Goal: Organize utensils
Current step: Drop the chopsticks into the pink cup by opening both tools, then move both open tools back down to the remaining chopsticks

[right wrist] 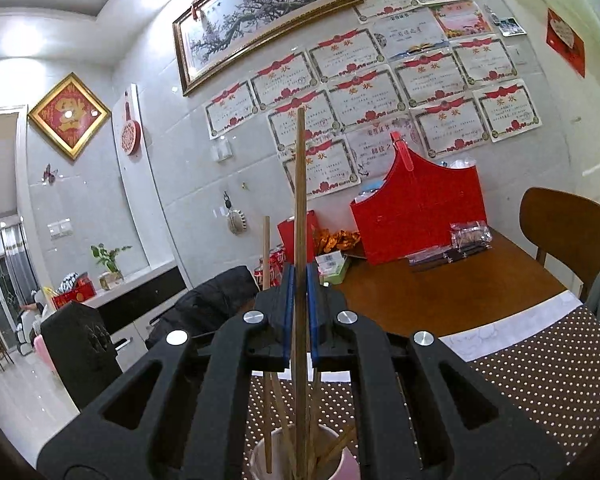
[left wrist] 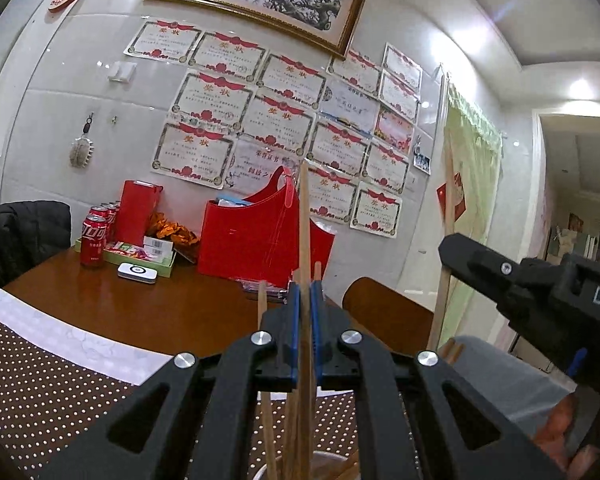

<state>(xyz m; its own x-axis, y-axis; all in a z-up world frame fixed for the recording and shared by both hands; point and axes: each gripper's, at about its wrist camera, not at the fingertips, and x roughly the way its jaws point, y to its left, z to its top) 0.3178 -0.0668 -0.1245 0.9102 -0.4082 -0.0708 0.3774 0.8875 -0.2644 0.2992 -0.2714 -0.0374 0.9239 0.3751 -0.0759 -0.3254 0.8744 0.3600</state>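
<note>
Both clamped shut on an upright wooden chopstick: left gripper (left wrist: pixel 305 304) on one (left wrist: pixel 304 216), right gripper (right wrist: pixel 299 292) on another (right wrist: pixel 300 200), above a cup (right wrist: pixel 256 460) of sticks on the near dotted mat (right wrist: pixel 540 380). Only the right view shows that pale round rim clearly; only the left catches the other black tool at right.

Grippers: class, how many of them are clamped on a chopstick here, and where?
2. The left gripper grips an upright chopstick over the cup; the right gripper grips another chopstick above the pink cup. More chopsticks stand loose inside.
</note>
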